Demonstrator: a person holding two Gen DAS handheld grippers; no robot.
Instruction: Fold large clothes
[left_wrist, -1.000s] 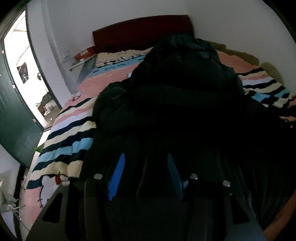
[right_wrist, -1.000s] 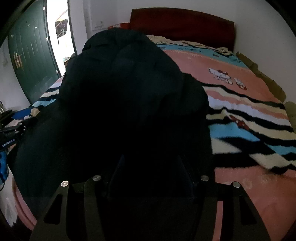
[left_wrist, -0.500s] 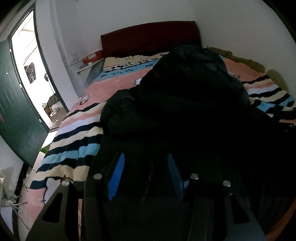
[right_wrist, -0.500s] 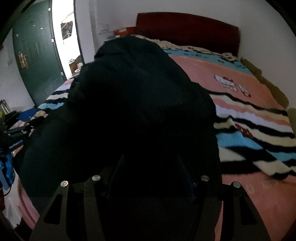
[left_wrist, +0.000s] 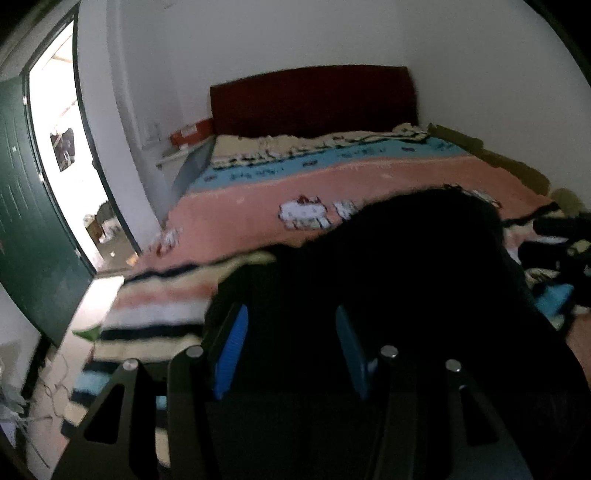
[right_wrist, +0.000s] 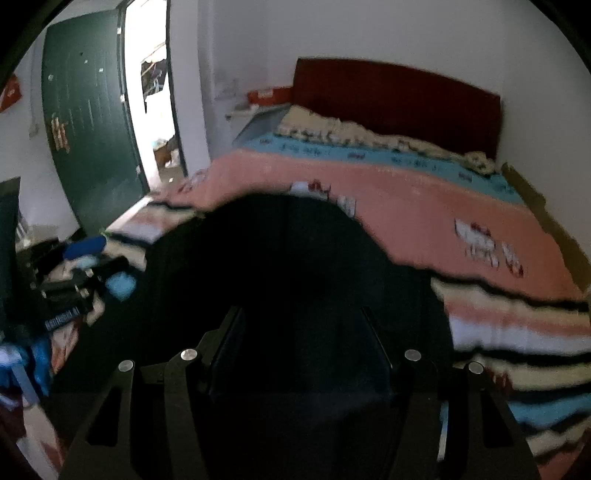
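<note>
A large black padded jacket (left_wrist: 424, 258) lies bunched on the near half of the bed and fills the lower part of both views. My left gripper (left_wrist: 290, 325) has dark jacket fabric packed between its blue pads (left_wrist: 236, 343) and appears shut on it. In the right wrist view the same jacket (right_wrist: 288, 251) rises as a dark hump in front of my right gripper (right_wrist: 301, 321). Its fingers are sunk in the fabric and look shut on it. Both pictures are motion-blurred, and the jacket's near edge is hidden under the grippers.
The bed carries a pink, blue and striped cartoon-cat blanket (left_wrist: 332, 177), with a dark red headboard (left_wrist: 314, 99) against the wall. A green door (right_wrist: 88, 140) stands open at the left. A black device and blue items (right_wrist: 62, 295) lie at the bed's left edge.
Both grippers have risen and drawn back. The jacket's far end, which reached toward the headboard, has come toward me, baring the pink far half of the blanket.
</note>
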